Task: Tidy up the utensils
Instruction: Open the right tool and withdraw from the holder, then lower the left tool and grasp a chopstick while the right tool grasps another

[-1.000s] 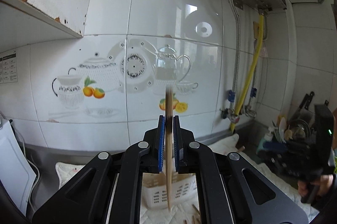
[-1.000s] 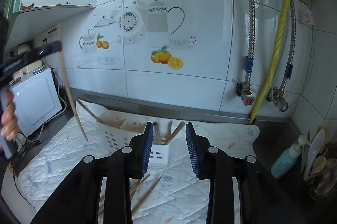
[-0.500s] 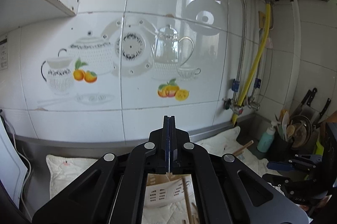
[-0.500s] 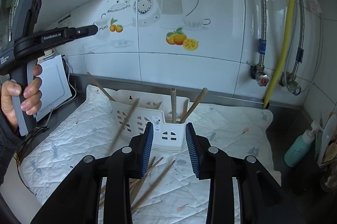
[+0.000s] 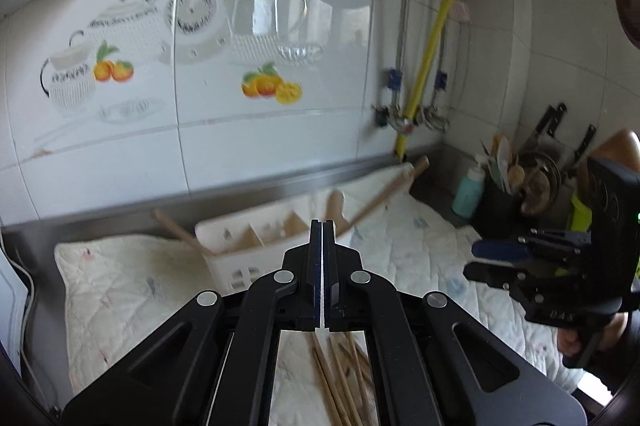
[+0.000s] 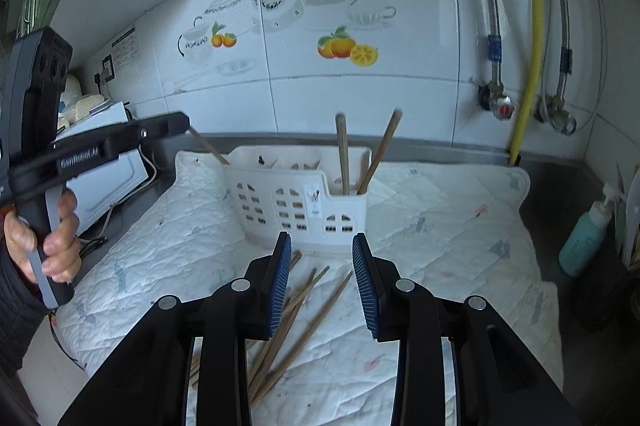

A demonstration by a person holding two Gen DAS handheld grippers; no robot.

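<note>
A white slotted utensil holder (image 6: 296,202) stands on the quilted mat (image 6: 440,226); it also shows in the left wrist view (image 5: 256,238). Wooden chopsticks (image 6: 356,154) stand upright in its right compartment, and one more (image 6: 208,146) leans out at its left end. Several loose chopsticks (image 6: 296,310) lie on the mat in front of it, also visible in the left wrist view (image 5: 340,370). My left gripper (image 5: 322,238) is shut and empty above the mat, and shows in the right wrist view (image 6: 176,124). My right gripper (image 6: 322,278) is open and empty over the loose chopsticks, and shows in the left wrist view (image 5: 488,256).
A teal soap bottle (image 6: 584,234) and a dark utensil crock (image 5: 516,186) stand at the right corner. A white appliance (image 6: 104,166) sits at the left. The tiled wall with a yellow gas hose (image 6: 528,66) and valves runs behind the mat.
My left gripper dropped its chopstick, which now lies on the mat, and closed empty, tilting down toward the holder. My right gripper moved closer over the loose chopsticks.
</note>
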